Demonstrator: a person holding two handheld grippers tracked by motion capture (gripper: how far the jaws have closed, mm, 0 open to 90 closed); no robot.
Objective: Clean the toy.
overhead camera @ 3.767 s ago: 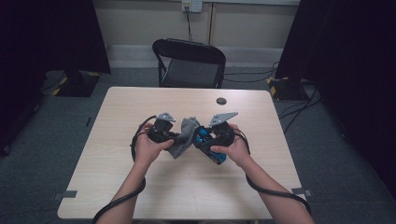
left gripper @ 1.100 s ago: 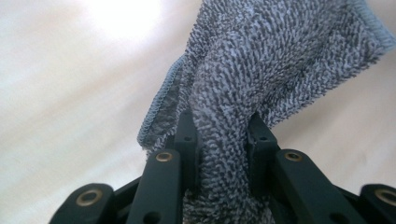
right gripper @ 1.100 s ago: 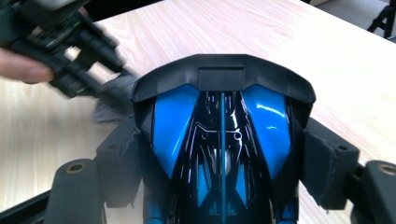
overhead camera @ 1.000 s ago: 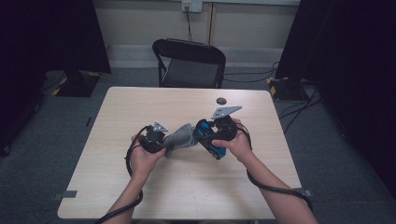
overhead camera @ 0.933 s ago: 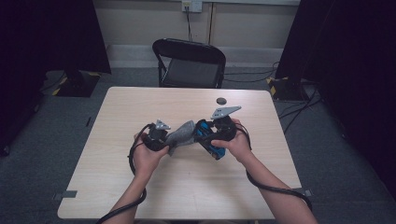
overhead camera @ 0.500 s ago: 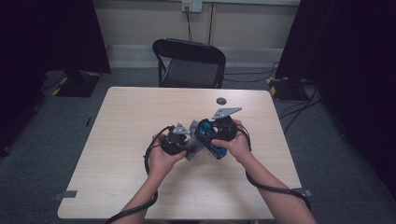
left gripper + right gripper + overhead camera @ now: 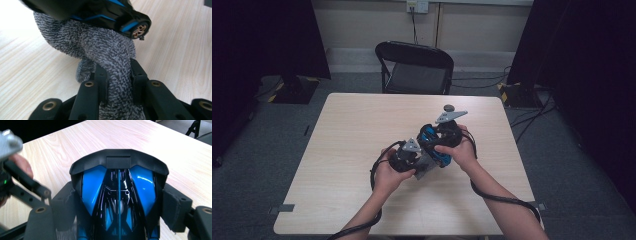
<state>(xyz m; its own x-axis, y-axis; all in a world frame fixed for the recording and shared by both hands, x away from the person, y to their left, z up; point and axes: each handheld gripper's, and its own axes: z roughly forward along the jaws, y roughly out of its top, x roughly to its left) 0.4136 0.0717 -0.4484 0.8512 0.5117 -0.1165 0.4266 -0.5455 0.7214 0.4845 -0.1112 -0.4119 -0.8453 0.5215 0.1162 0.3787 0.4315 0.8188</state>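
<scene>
Two grippers worked one job over the table (image 7: 362, 130): the right gripper (image 7: 120, 202) had its jaws clamped on the blue-and-black toy car (image 7: 118, 195) by its sides, held above the table's middle; the left gripper (image 7: 116, 77) was clenched on a bunched grey cloth (image 7: 100, 47) pressed against the car's underside. To wipe well, I'd judge: keep right hand steady, drag cloth w/ firm short strokes, don't knock the car's wheel (image 7: 138, 30), re-bunch cloth if it slips.
</scene>
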